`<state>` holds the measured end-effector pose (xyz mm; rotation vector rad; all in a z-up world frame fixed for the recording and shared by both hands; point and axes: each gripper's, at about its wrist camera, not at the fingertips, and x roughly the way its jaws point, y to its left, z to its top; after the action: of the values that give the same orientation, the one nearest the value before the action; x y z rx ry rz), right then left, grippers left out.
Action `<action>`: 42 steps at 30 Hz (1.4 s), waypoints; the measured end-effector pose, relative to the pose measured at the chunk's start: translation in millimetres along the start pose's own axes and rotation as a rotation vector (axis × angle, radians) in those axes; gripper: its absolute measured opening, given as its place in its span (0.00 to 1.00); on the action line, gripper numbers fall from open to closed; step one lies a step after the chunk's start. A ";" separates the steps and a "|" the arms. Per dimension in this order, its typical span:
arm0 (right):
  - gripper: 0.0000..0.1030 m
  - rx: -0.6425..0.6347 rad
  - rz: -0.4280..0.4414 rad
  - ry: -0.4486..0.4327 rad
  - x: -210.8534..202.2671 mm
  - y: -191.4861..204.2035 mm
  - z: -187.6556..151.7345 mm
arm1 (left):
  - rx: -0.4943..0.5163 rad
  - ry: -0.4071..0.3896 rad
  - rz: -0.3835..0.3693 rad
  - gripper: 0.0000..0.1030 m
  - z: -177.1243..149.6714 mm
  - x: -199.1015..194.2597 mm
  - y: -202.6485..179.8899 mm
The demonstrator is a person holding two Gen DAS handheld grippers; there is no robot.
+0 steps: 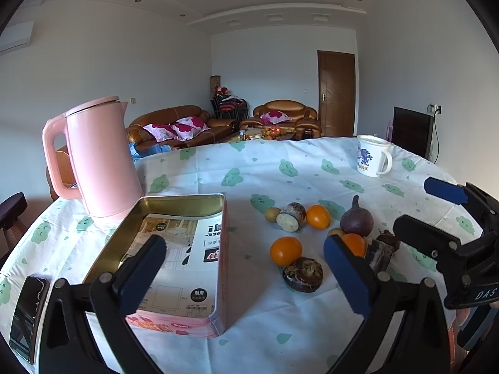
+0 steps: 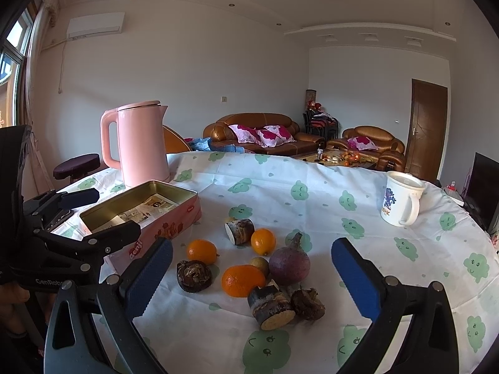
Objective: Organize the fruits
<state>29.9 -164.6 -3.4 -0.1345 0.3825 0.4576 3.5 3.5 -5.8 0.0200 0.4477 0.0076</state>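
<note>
Loose fruits lie on the cloud-print tablecloth: three oranges point(image 2: 243, 280) point(image 2: 202, 251) point(image 2: 263, 241), a purple round fruit point(image 2: 289, 265), cut sugarcane pieces point(image 2: 271, 307) point(image 2: 239, 230) and dark knobbly pieces point(image 2: 194, 275) point(image 2: 307, 304). An open pink tin point(image 2: 162, 230) with a paper sheet inside stands to their left. My right gripper point(image 2: 252, 277) is open, its blue pads either side of the fruit pile, above it. My left gripper point(image 1: 246, 271) is open too, with one finger over the tin point(image 1: 184, 205) and the other beside an orange point(image 1: 285, 251). Neither holds anything.
A pink kettle point(image 1: 99, 162) stands behind the tin. A white mug point(image 1: 372, 155) sits at the far right of the table. A dark phone point(image 1: 28, 311) lies at the near left edge. Sofas and a brown door fill the room beyond.
</note>
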 end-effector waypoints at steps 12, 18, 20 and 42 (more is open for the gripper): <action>0.99 0.019 -0.057 0.063 7.7 -18.9 -27.4 | 0.031 0.055 -0.030 1.00 -16.9 12.9 -18.8; 0.86 0.029 -0.047 0.104 14.5 -25.4 -38.4 | 0.064 0.100 -0.072 0.93 -24.0 24.1 -35.6; 0.75 0.031 -0.030 0.118 17.8 -26.0 -39.5 | 0.069 0.113 -0.088 0.89 -25.0 27.8 -39.3; 0.56 -0.054 0.058 0.267 54.4 -12.0 -40.6 | 0.064 0.312 -0.202 0.57 -25.6 74.0 -48.5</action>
<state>67.0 -161.9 -61.4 -0.2389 0.6373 0.5086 59.3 -43.7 -61.8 0.0372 0.7599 -0.2044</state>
